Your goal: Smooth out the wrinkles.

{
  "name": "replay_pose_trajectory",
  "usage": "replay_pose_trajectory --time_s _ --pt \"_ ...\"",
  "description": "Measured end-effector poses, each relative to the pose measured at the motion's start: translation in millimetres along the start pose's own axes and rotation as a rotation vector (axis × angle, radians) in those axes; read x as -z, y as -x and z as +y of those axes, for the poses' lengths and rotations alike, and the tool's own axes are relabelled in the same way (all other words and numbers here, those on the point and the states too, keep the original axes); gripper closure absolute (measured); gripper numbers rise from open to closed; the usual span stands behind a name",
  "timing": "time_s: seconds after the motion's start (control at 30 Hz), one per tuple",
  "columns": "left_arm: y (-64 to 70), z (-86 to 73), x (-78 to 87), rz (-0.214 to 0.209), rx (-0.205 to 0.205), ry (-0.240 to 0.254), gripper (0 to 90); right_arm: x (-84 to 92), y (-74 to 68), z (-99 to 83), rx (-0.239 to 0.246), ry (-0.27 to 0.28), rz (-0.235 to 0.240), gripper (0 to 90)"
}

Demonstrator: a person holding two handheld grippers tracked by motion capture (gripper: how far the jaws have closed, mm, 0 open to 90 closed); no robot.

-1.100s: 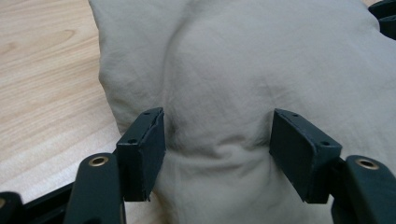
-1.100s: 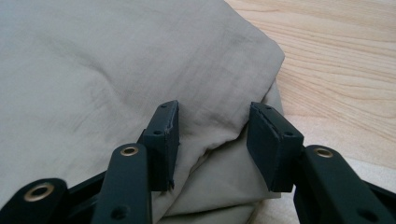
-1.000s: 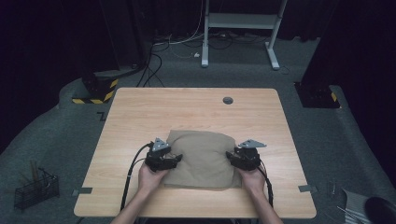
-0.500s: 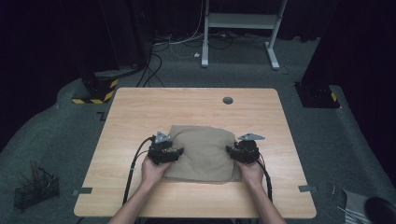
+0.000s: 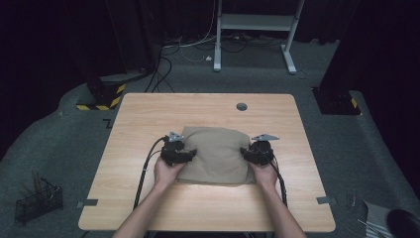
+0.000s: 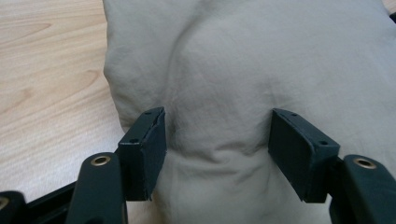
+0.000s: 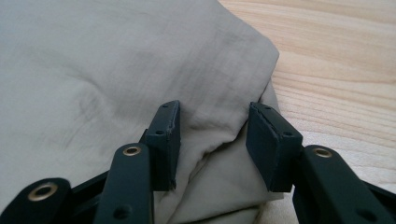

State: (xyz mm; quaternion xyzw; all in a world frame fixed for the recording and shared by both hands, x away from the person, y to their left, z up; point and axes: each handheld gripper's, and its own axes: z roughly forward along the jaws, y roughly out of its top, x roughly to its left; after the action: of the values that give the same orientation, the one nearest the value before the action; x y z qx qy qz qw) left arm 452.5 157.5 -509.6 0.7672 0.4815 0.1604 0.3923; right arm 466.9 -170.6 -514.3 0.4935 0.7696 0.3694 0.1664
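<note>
folded beige cloth (image 5: 216, 154) lies below the wooden table's (image 5: 148, 119) round grommet hole (image 5: 241, 106) | left gripper (image 6: 217, 140) pinches its left edge | right gripper (image 7: 212, 140) pinches its right edge

A light wooden table (image 5: 148, 119) with rounded corners carries a folded khaki cloth (image 5: 218, 153), which lies flat a little nearer the near edge than the far one, about midway between the left and right edges. A small round dark grommet (image 5: 241, 106) sits in the tabletop close to the far edge, right of centre.
</note>
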Motion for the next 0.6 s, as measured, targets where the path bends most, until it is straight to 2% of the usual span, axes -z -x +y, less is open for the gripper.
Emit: replay_pose_trajectory --time_s 0.03,0.1,0.17,0.27,0.43,0.6 --pt "-0.8 0.5 -1.5 0.006 -0.004 0.006 36.9 -1.6 2.6 -0.6 -0.014 0.007 0.005 54.9" --pt "-2.0 0.5 -4.7 0.002 0.016 0.012 36.8 -3.4 5.3 -0.5 -0.025 0.024 0.001 55.3" --pt "-2.8 0.4 -6.7 -0.001 0.033 0.014 36.8 -5.0 6.4 0.7 -0.036 0.018 0.001 55.4" --pt "-3.8 1.5 -9.6 0.005 0.042 0.026 36.8 -8.2 5.8 9.6 -0.01 0.01 -0.028 56.2" --pt "-6.2 7.3 -12.3 0.014 0.033 0.008 36.5 -15.1 8.3 14.2 -0.037 -0.001 -0.033 55.6" --pt "-7.6 6.6 -7.1 0.013 0.028 0.015 35.5 -9.6 10.6 12.8 -0.039 0.013 -0.027 53.6"
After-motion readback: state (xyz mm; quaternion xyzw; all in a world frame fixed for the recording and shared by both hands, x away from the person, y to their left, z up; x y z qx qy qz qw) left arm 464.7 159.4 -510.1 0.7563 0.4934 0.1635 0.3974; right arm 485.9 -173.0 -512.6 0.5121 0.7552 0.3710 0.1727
